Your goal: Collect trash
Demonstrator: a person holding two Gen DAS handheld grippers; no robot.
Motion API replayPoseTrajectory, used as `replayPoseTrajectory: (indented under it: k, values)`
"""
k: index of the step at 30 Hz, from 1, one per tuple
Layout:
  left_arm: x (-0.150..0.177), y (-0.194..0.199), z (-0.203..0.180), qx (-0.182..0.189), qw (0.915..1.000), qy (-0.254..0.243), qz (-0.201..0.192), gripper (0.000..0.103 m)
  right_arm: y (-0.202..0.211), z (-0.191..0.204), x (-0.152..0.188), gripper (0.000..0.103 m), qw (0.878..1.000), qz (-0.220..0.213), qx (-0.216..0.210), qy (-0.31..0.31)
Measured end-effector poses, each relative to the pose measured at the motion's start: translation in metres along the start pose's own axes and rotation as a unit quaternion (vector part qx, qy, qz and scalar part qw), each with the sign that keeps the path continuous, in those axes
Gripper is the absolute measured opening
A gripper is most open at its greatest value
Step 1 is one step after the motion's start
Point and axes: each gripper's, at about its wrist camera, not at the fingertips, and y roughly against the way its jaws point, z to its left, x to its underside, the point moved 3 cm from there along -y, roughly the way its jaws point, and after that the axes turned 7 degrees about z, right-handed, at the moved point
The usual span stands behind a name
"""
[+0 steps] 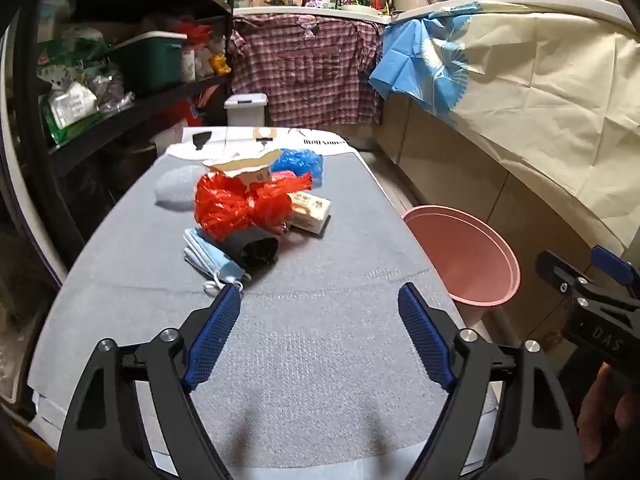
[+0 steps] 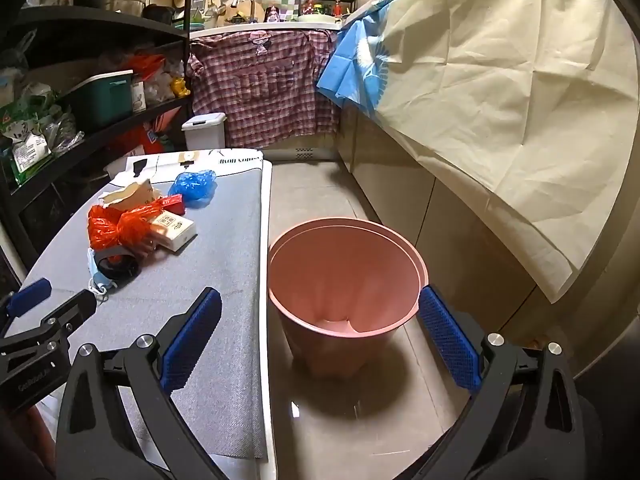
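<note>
A pile of trash lies on the grey table: a red plastic bag, a blue face mask, a black roll, a white tissue pack, torn cardboard and a blue bag. My left gripper is open and empty, just short of the mask. A pink bin stands on the floor right of the table. My right gripper is open and empty, above and in front of the bin. The pile also shows in the right wrist view.
Black shelves with boxes and bags stand to the left. A cream cloth covers the counter on the right. A white lidded bin and a checked shirt are behind the table. A grey bubble-wrap lump lies at the table's left.
</note>
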Motion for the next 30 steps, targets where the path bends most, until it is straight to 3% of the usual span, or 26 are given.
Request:
replayPoseTrajectory:
  k: [30]
  values:
    - [0.0012,0.0055,-0.0013,0.015,0.9998,-0.001,0.010,0.075,0.0040,-0.0022,0.0015,0.097,1.000,0.000,0.010,0.001]
